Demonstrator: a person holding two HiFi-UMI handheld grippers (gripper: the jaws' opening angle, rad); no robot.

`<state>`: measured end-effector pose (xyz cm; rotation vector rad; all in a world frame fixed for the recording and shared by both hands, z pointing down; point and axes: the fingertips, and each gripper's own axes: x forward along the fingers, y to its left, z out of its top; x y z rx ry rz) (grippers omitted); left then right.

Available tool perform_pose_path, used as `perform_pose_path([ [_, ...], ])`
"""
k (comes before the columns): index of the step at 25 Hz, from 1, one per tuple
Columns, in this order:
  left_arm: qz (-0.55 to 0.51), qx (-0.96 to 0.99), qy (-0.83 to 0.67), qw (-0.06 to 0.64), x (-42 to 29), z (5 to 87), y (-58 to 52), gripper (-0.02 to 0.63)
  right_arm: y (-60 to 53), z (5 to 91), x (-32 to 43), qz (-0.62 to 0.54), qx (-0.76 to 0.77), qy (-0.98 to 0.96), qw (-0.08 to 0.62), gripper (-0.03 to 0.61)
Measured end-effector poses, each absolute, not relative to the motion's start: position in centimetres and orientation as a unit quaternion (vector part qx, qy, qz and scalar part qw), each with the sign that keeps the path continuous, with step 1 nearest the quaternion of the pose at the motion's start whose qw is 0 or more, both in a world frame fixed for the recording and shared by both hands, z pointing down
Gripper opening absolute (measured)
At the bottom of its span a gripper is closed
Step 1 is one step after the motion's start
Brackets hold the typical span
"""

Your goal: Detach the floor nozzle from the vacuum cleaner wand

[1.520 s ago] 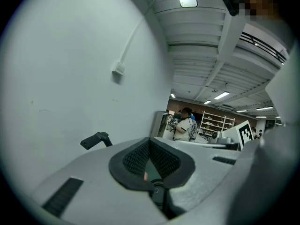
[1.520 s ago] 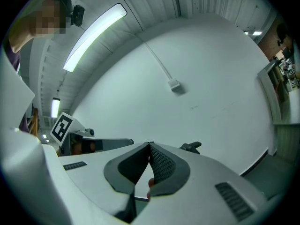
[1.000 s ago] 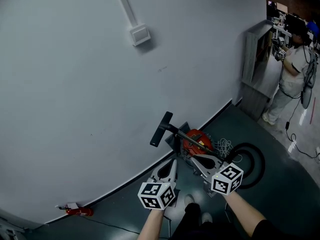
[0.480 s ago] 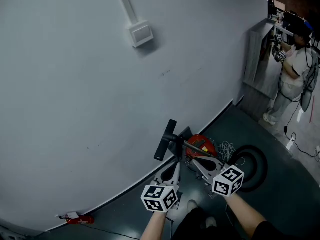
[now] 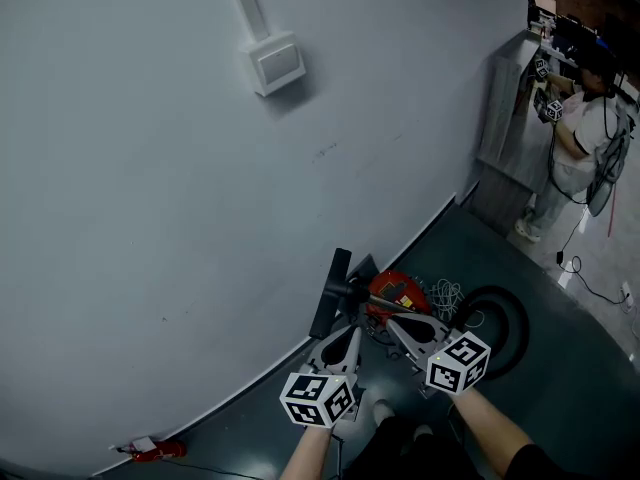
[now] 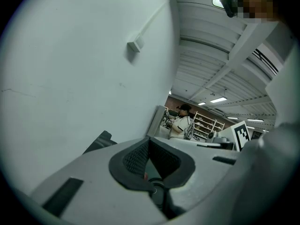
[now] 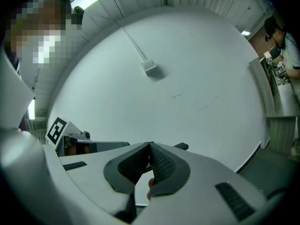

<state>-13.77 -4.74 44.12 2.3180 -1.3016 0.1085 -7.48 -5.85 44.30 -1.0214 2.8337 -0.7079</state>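
A red vacuum cleaner lies on the dark floor against the wall. Its black floor nozzle stands on end at the left, joined to a thin wand that runs back over the red body. A black hose coils at the right. My left gripper hovers just short of the nozzle, shut and empty. My right gripper hangs over the red body, also shut with nothing in it. In the left gripper view the jaws meet, with a nozzle corner beyond them. The right gripper view shows closed pads.
A pale wall with a small box and conduit fills the left. A tangle of white cable lies beside the vacuum. A red object lies by the wall at the lower left. A grey cabinet and another person stand at the far right.
Both grippers have moved forward and a little down, closer to the vacuum and its nozzle. Their jaws have stayed shut.
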Motion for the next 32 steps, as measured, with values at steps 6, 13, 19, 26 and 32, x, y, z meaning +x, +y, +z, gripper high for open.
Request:
perform_pose_path([
  [6,0.038,0.843,-0.478,0.245,-14.2,44.1,-5.8,0.005,-7.0,44.2,-7.2,-0.220,-0.337,0.915,0.010,0.018],
  [13,0.038,0.829,-0.495,0.256,-13.7,45.5,-7.4,0.005,-9.0,45.6,-6.8,-0.214,-0.320,0.923,-0.012,0.018],
  [19,0.034,0.810,-0.520,0.269,-13.2,47.2,-9.4,0.005,-11.6,47.3,-6.0,-0.208,-0.299,0.931,-0.032,0.018],
  [26,0.038,0.787,-0.545,0.287,-12.6,49.5,-10.6,0.005,-13.6,49.8,-4.9,-0.214,-0.292,0.931,-0.044,0.018],
  [32,0.006,0.745,-0.580,0.329,-13.3,52.3,-11.5,0.005,-14.0,53.5,-5.1,-0.185,-0.263,0.943,-0.089,0.021],
])
